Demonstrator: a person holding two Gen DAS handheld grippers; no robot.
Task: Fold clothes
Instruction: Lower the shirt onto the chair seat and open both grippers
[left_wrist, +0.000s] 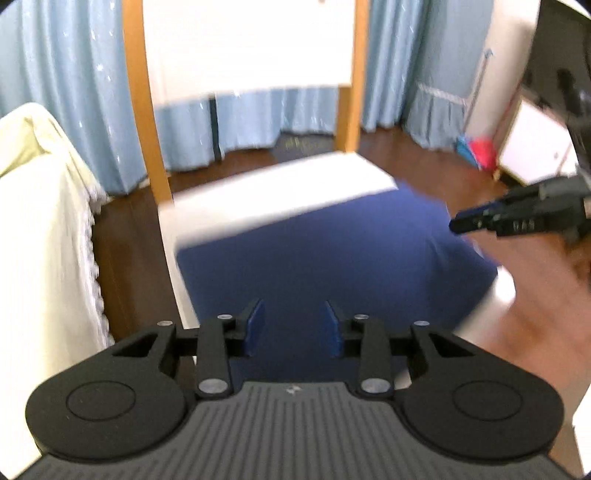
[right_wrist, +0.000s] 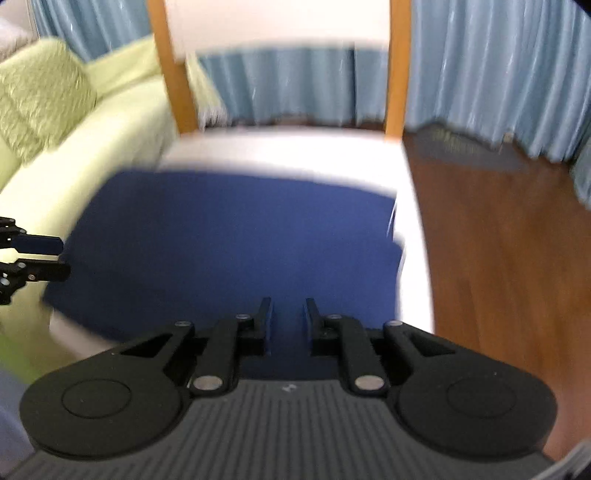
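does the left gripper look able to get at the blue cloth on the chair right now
Probably yes. The left gripper hangs just above the blue cloth with its jaws apart and nothing between them. The right gripper is off to the side, not in the way.

Garment (right_wrist: 229, 236) on chair seat (right_wrist: 288, 155); sofa (right_wrist: 92, 147) left; curtains (right_wrist: 480, 74) behind.

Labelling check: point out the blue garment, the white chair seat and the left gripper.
blue garment (right_wrist: 229, 240): right wrist view, middle of the flat cloth.
white chair seat (right_wrist: 295, 151): right wrist view, bare strip behind the garment.
left gripper (left_wrist: 294, 326): left wrist view, gap midway between its fingertips.
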